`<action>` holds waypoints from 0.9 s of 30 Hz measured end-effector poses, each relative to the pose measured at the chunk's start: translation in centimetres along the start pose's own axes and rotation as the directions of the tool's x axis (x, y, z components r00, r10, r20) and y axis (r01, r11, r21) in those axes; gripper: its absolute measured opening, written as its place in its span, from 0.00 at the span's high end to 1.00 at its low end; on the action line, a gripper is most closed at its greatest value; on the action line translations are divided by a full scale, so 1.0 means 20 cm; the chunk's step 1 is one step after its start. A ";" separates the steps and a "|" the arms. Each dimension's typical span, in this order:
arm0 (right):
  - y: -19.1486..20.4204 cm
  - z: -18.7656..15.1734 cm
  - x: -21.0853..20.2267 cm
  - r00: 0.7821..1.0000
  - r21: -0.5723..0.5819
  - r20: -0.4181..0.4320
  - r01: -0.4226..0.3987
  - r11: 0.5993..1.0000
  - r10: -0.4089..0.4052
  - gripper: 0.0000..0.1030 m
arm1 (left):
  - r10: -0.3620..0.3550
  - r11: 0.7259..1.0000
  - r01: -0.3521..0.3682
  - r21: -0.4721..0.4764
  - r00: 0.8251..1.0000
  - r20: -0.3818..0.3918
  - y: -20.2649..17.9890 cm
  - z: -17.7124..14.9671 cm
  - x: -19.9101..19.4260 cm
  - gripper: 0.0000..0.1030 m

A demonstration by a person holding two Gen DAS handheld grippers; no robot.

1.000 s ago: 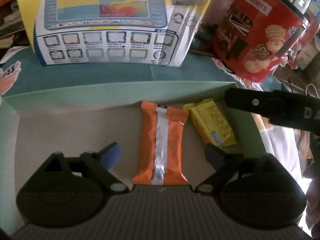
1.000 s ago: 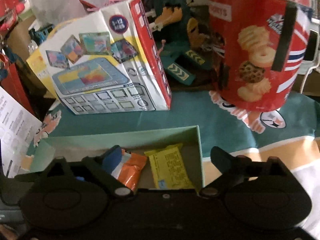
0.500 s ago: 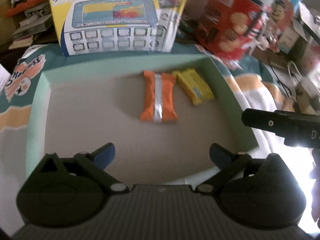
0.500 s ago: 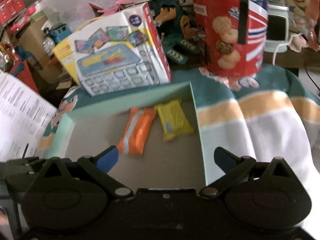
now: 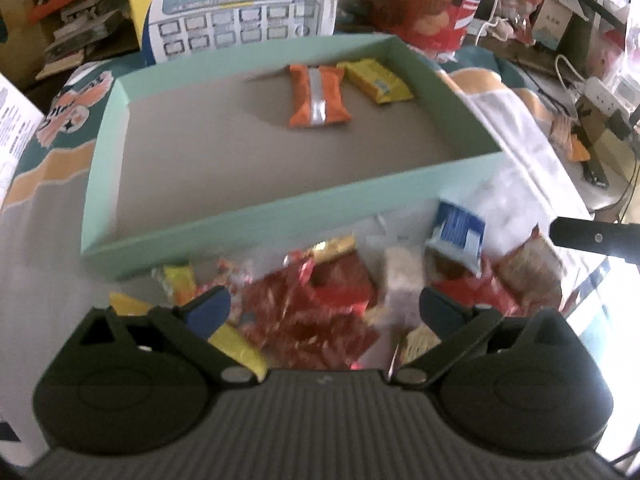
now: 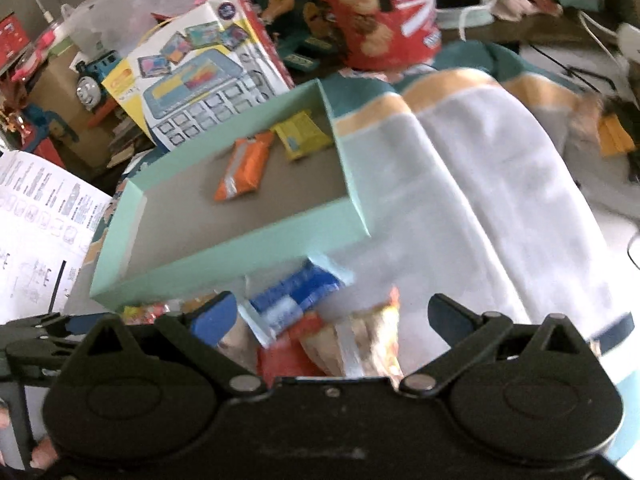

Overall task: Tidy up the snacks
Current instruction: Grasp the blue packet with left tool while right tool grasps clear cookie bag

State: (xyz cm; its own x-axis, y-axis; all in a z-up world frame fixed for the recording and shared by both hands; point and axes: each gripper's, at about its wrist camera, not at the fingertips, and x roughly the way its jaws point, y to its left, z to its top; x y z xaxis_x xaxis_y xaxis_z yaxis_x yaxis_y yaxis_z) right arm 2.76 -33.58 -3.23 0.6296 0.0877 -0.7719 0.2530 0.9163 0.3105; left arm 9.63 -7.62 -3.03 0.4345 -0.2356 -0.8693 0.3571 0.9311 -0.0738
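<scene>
A mint-green shallow box [image 5: 256, 216] [image 6: 224, 252] holds an orange snack packet [image 5: 318, 96] [image 6: 242, 166] and a yellow packet [image 5: 378, 80] [image 6: 302, 134] at its far right corner. In front of the box lies a pile of loose snacks: red wrappers [image 5: 316, 312], a blue-and-white packet [image 5: 458, 236] [image 6: 294, 300], a pale bar [image 5: 402, 280] and yellow packets [image 5: 236, 346]. My left gripper [image 5: 324, 308] is open and empty above the red wrappers. My right gripper [image 6: 334, 316] is open and empty above the pile's right side.
A toy-tablet carton [image 5: 236, 4] [image 6: 200, 76] and a red biscuit tin [image 5: 432, 8] [image 6: 376, 12] stand behind the box. A printed paper sheet [image 6: 36, 220] lies at left. A striped cloth [image 6: 480, 184] covers the surface. Cables and clutter lie at far right.
Both grippers have pulled back and up from the box to the snack pile in front of it. The orange and yellow packets stay in the box. Both grippers stay open.
</scene>
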 end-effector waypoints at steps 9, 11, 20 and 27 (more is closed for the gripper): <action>0.03 -0.11 0.06 0.999 -0.054 -0.017 0.037 0.998 -0.038 0.20 | 0.006 1.000 -0.007 -0.021 0.999 -0.036 0.06 -0.10 0.02 0.00; 0.07 -0.12 0.09 0.998 -0.085 -0.028 0.048 0.995 -0.051 0.35 | 0.007 1.000 -0.007 -0.010 1.000 -0.025 0.04 -0.07 0.02 0.00; -0.04 -0.16 0.03 0.997 0.016 0.016 0.076 0.997 -0.076 0.71 | -0.020 0.993 0.019 0.120 1.000 0.009 -0.22 0.05 0.06 0.00; -0.20 -0.18 0.00 0.998 0.106 0.021 0.059 0.993 -0.062 0.71 | -0.036 0.976 0.033 0.214 0.999 0.010 -0.49 0.20 0.18 0.06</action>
State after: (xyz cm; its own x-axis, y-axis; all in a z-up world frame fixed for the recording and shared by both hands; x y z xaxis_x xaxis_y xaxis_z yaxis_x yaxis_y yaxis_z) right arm -0.91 -35.76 -6.40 0.6282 0.0226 -0.7778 0.3665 0.8731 0.3214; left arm 10.94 -18.66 -3.51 0.4299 -0.2717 -0.8610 0.5401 0.8416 0.0041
